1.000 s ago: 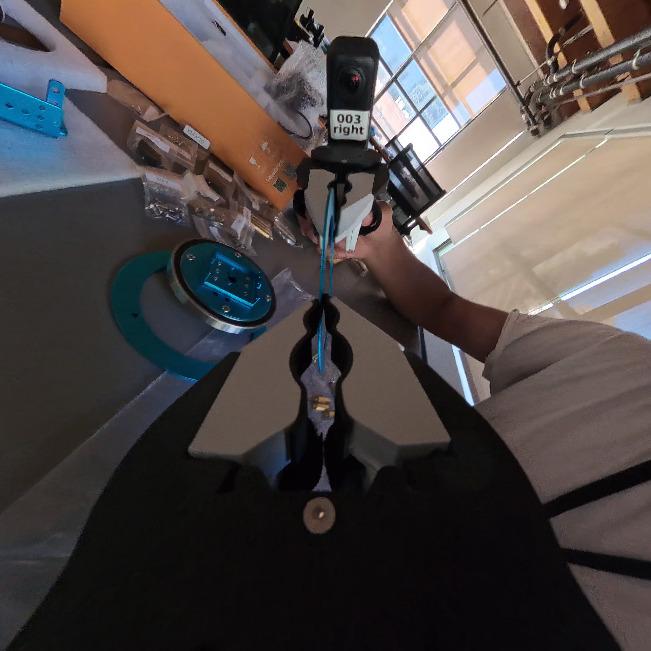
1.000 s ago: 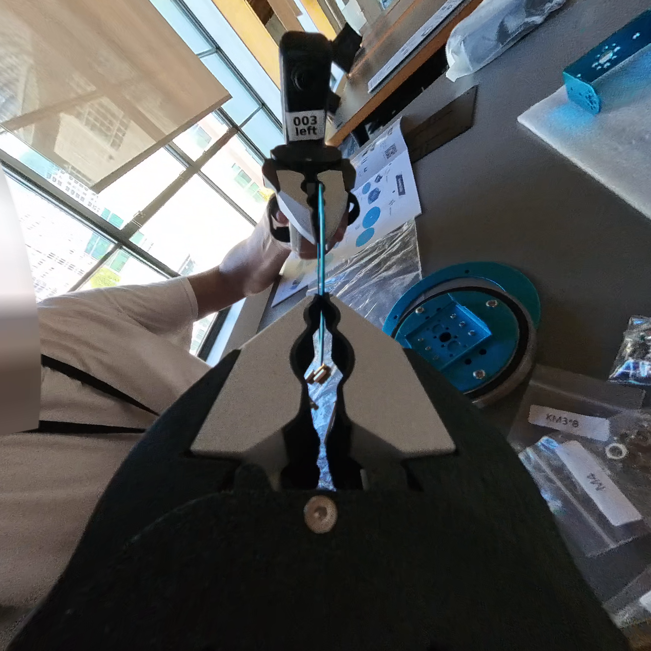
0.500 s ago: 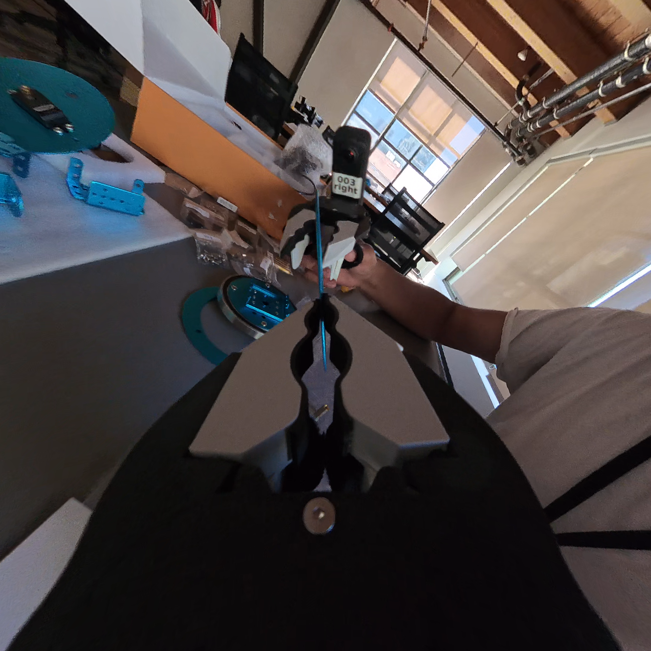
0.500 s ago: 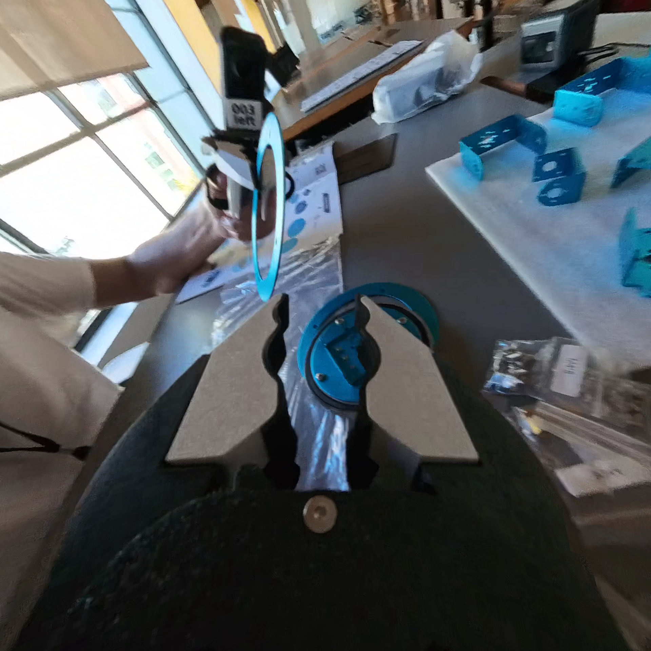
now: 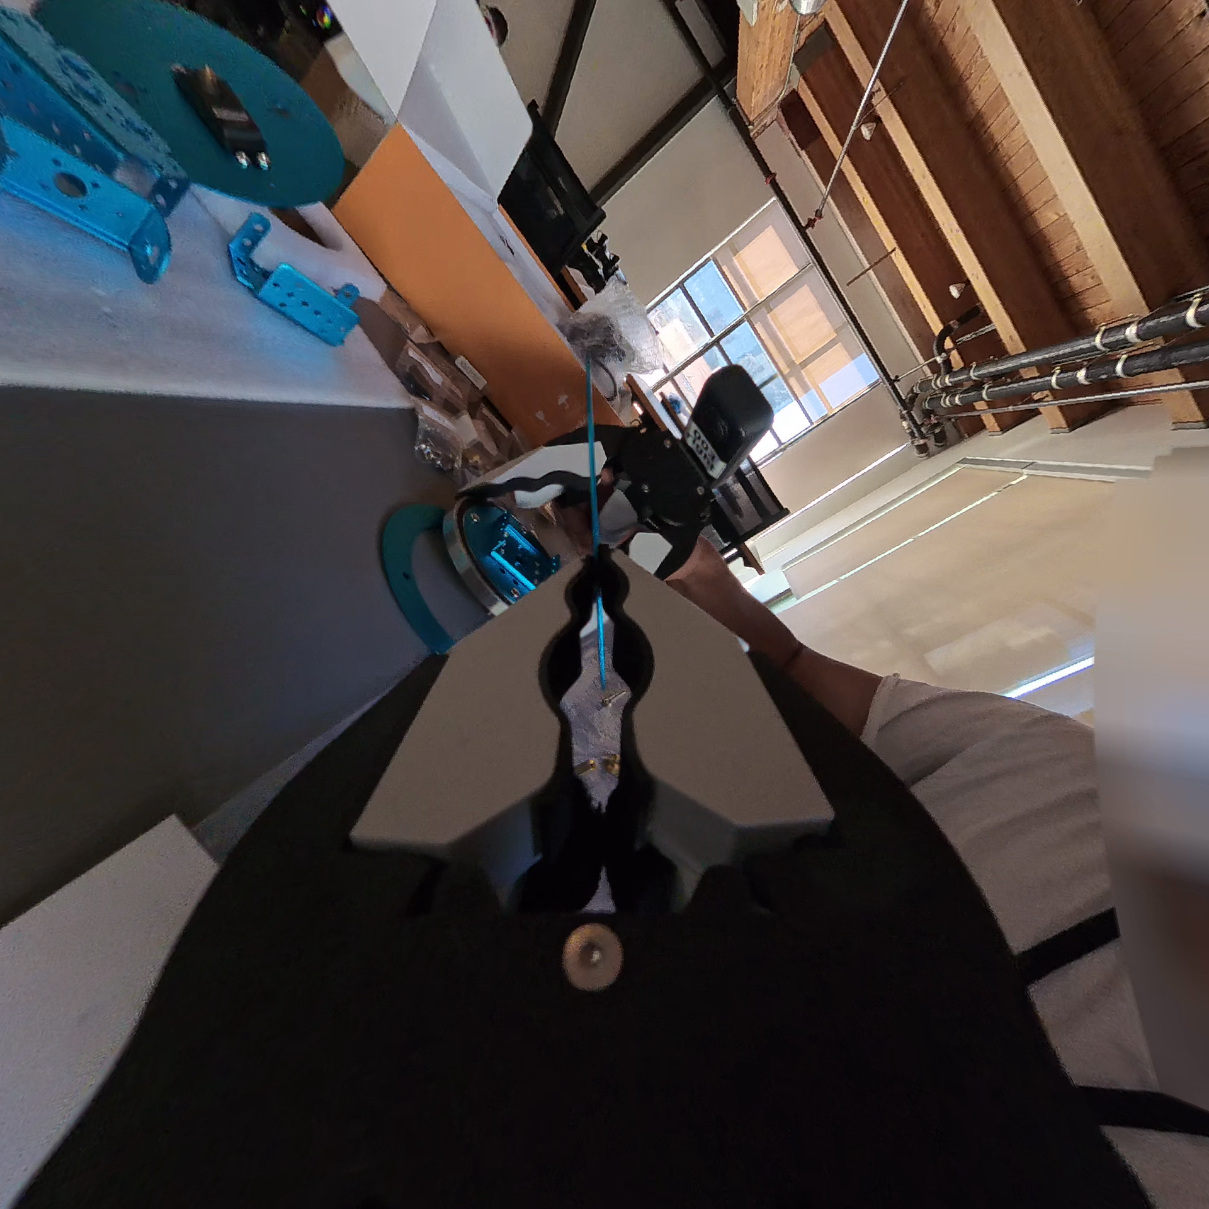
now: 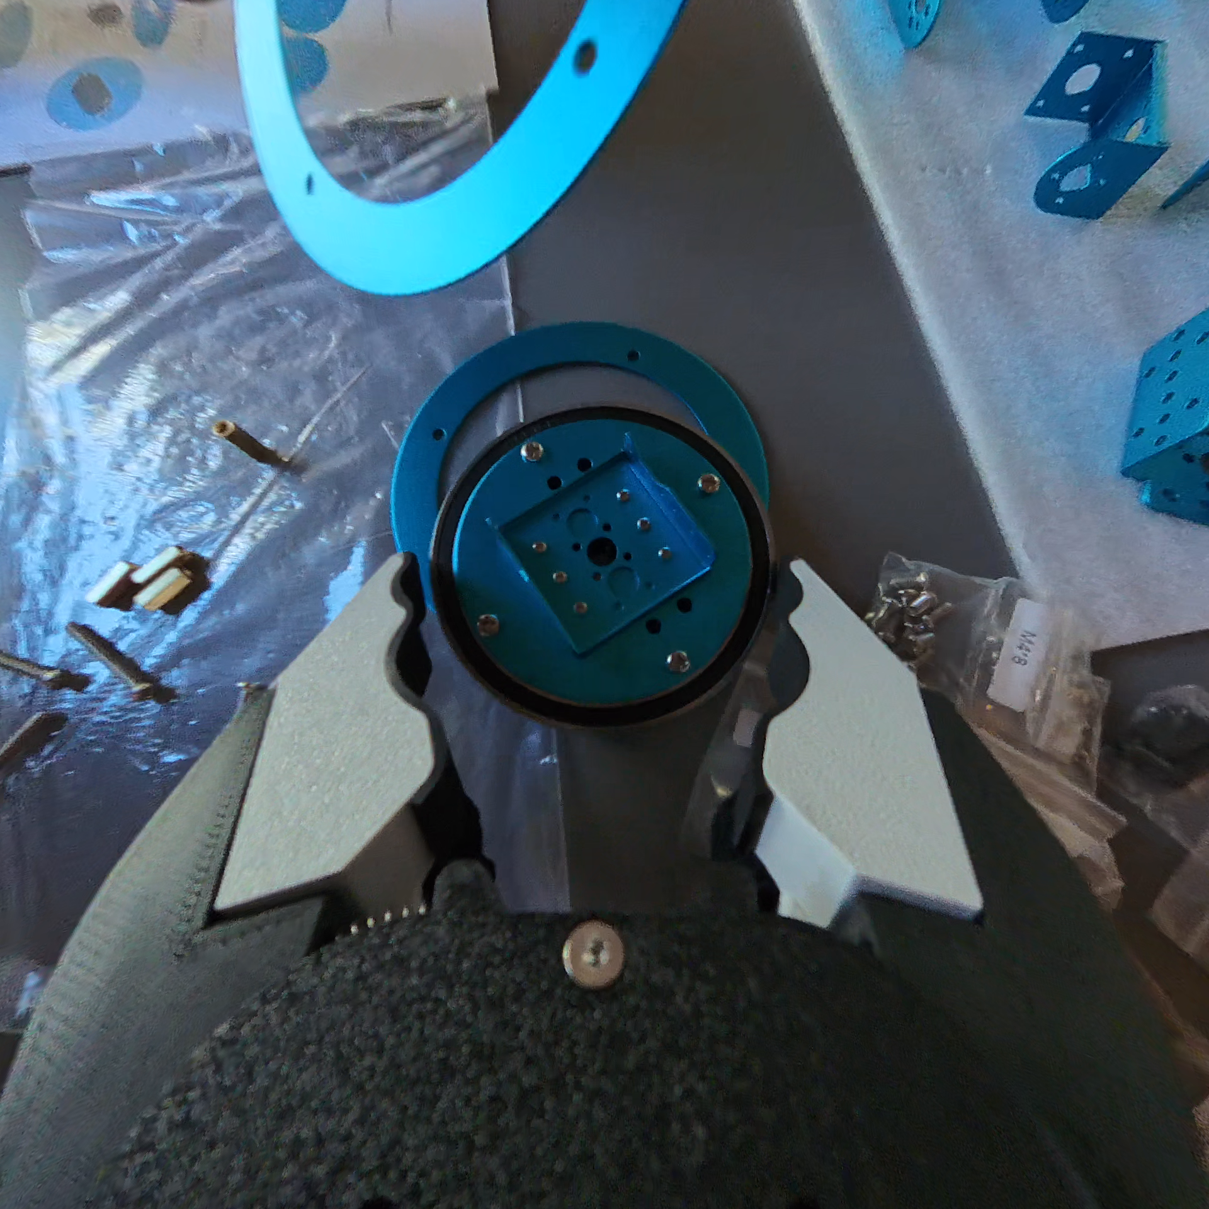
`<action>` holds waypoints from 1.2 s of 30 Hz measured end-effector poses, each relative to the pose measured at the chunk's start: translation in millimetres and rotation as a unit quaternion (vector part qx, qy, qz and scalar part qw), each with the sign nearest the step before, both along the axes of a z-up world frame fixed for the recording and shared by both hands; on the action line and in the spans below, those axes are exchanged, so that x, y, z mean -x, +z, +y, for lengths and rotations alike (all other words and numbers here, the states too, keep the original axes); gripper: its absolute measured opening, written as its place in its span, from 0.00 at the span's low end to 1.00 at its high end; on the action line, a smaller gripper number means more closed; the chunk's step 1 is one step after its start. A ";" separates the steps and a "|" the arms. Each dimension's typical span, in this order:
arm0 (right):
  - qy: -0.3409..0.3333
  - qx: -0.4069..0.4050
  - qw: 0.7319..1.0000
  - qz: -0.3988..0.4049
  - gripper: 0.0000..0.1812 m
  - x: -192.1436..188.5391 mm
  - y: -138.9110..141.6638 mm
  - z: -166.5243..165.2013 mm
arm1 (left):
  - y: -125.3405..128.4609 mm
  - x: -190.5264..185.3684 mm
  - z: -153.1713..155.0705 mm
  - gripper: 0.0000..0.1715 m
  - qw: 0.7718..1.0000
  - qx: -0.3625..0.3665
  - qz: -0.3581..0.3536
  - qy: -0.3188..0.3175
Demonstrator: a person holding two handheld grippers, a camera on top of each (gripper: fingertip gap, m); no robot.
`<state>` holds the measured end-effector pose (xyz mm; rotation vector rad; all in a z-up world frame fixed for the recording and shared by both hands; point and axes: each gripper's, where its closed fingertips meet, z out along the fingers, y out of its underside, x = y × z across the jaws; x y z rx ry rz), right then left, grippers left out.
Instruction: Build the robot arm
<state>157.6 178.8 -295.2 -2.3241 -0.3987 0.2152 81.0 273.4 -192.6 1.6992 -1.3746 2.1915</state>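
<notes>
left gripper (image 5: 596, 569) closed tight on a thin blue ring plate (image 5: 594, 458), held edge-on and upright, rising past the fingertips; same ring (image 6: 419, 216) seen as a broad pale-blue arc in the right wrist view, hanging in the air beyond the round bearing assembly (image 6: 598, 566). right gripper (image 6: 598, 576) spread wide and empty, hovering over that round bearing assembly, 1 fingertip just off each side of its dark rim, contact not clear. inside the rim, a teal disc with a square blue bracket (image 6: 602, 553) fixed at its middle. under the assembly, a second blue ring (image 6: 576, 366) flat on the grey table (image 6: 752, 262), sticking out on the far side. left of the assembly, a clear plastic sheet (image 6: 196, 458) with loose brass standoffs (image 6: 147, 585) and dark screws (image 6: 121, 664) scattered on it. right of the assembly, small bags of hardware (image 6: 942, 628). farther right and beyond, a white foam pad (image 6: 981, 262) carrying blue metal brackets (image 6: 1099, 124). in the left wrist view, right gripper (image 5: 543, 490) seen from the side, above the assembly (image 5: 504, 556), with a bare forearm (image 5: 772, 628) behind it.
</notes>
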 end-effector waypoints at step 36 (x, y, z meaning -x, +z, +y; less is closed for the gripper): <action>0.022 -0.012 0.996 -0.091 0.57 2.0 0.6 -3.2 | -85.3 81.8 2.5 0.04 0.962 -0.136 0.232 -0.032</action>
